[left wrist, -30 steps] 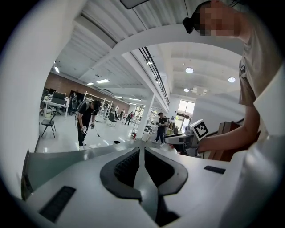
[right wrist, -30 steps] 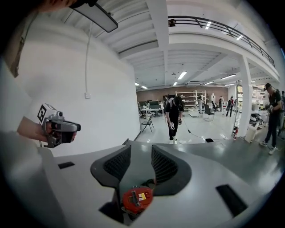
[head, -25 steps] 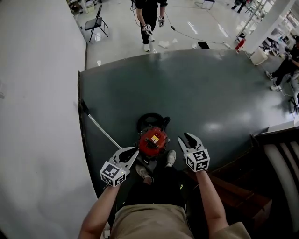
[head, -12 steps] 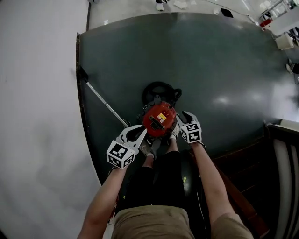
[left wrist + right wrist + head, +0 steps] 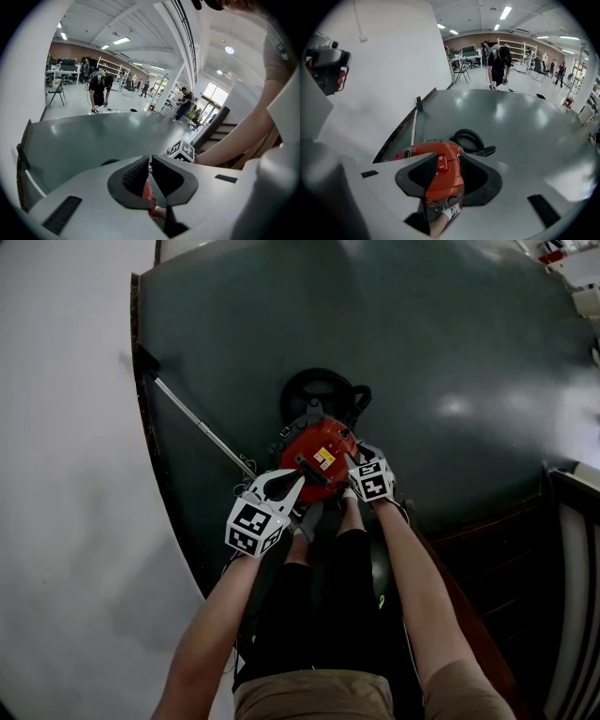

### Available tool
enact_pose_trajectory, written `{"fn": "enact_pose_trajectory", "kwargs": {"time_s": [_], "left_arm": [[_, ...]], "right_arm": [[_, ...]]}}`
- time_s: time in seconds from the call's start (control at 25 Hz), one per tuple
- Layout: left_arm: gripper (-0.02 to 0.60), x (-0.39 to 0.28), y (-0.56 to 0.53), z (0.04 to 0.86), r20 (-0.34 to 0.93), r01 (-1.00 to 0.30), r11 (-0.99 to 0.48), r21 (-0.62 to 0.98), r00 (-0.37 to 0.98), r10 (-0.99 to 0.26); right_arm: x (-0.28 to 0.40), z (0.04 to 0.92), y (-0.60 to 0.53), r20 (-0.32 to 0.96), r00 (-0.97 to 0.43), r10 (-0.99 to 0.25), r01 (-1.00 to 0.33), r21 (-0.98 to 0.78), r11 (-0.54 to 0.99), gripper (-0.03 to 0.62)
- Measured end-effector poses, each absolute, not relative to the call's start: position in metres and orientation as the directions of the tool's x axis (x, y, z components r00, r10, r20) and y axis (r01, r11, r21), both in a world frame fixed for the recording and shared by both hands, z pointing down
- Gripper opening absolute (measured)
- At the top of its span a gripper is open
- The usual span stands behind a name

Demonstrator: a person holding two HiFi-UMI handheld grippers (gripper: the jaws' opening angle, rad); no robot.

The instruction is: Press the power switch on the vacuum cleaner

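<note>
Clearly closing in: against a second ago, both grippers are lowered much nearer the vacuum cleaner [image 5: 317, 454], set at either side of its red body instead of hanging high and short of it. Along the right gripper [image 5: 447, 155], jaws spread moderately wide and gripping nothing, with the power switch [image 5: 442, 162] framed between the tips and just beyond them, not yet touched. Along the left gripper [image 5: 150, 158], jaws drawn together to a slit, empty, with only a sliver of the red body below and past them. Farther beyond the right jaws, behind the body, the coiled hose [image 5: 471, 139]. Probably means the approach is nearly finished and the press itself still to come. Likely calls for bringing one right jaw tip onto the rocker rather than straddling it.
</note>
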State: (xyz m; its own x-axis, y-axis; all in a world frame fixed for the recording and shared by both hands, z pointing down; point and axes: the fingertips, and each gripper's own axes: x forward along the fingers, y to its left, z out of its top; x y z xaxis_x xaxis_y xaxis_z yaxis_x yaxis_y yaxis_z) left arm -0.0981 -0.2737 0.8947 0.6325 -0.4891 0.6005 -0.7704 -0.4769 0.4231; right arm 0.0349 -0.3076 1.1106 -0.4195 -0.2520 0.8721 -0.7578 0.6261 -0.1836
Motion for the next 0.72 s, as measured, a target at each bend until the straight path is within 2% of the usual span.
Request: {"fn": "enact_pose_trajectory", "kwargs": {"time_s": [0.36, 0.72], "left_arm": [[0.006, -0.079, -0.273, 0.961, 0.648, -0.763, -0.499, 0.410, 0.629, -0.430], [0.006, -0.060, -0.264, 0.976, 0.648, -0.744, -0.508, 0.435, 0.650, -0.397]], "right_arm": [[0.013, 1.166, -0.293, 0.905, -0.369, -0.209, -0.731, -0.144, 0.667, 0.150], [0.008, 1.192, -0.289, 0.941, -0.290, -0.173, -0.730, -0.101, 0.676, 0.150]]}}
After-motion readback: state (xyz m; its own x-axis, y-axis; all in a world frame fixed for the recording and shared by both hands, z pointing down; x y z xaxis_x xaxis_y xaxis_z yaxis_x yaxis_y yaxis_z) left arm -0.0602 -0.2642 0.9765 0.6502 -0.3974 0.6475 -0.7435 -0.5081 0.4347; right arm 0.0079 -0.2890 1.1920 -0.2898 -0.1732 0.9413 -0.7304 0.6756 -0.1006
